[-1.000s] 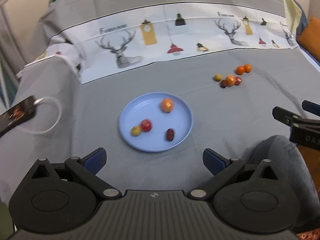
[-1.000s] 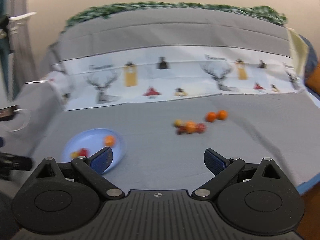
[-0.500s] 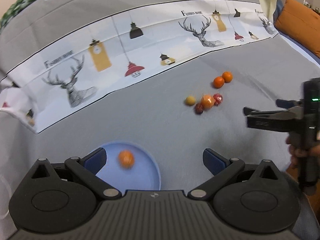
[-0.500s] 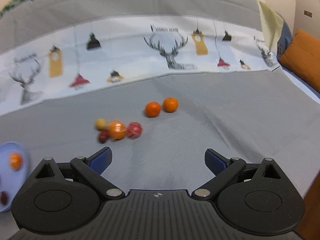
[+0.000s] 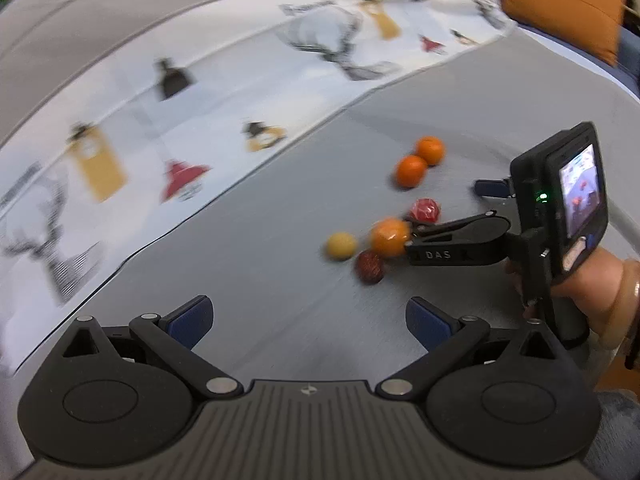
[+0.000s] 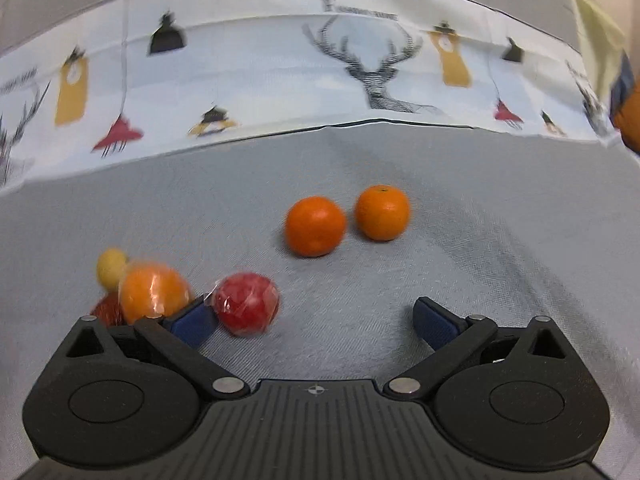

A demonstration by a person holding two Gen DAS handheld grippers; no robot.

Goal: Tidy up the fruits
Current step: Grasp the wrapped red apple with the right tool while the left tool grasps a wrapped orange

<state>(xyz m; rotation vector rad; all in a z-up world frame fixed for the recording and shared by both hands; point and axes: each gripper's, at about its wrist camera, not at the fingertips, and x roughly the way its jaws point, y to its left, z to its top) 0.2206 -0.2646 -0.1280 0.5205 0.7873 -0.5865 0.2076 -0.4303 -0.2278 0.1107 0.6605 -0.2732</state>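
Both claws are spread apart and empty. The right claw (image 6: 316,320) hovers low over the grey bedsheet (image 6: 460,208), with the wrapped red fruit (image 6: 246,304) at its 10 o'clock and two oranges (image 6: 316,226) at 12. The left claw (image 5: 308,316) hangs back.

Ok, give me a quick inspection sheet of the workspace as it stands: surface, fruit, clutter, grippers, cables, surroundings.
Surface: grey cloth, with a white printed band of deer and lamps behind.
Job's things: two oranges side by side; nearer, a wrapped red fruit, a wrapped orange fruit, a small yellow fruit and a dark red fruit bunched together. No plate in view.
Clutter: nothing seen.
Grippers: left gripper open, empty, short of the fruit. Right gripper open, empty, its left finger between the red and orange wrapped fruits; a hand holds it.
Cables: nothing seen.
Surroundings: orange cushion far right.
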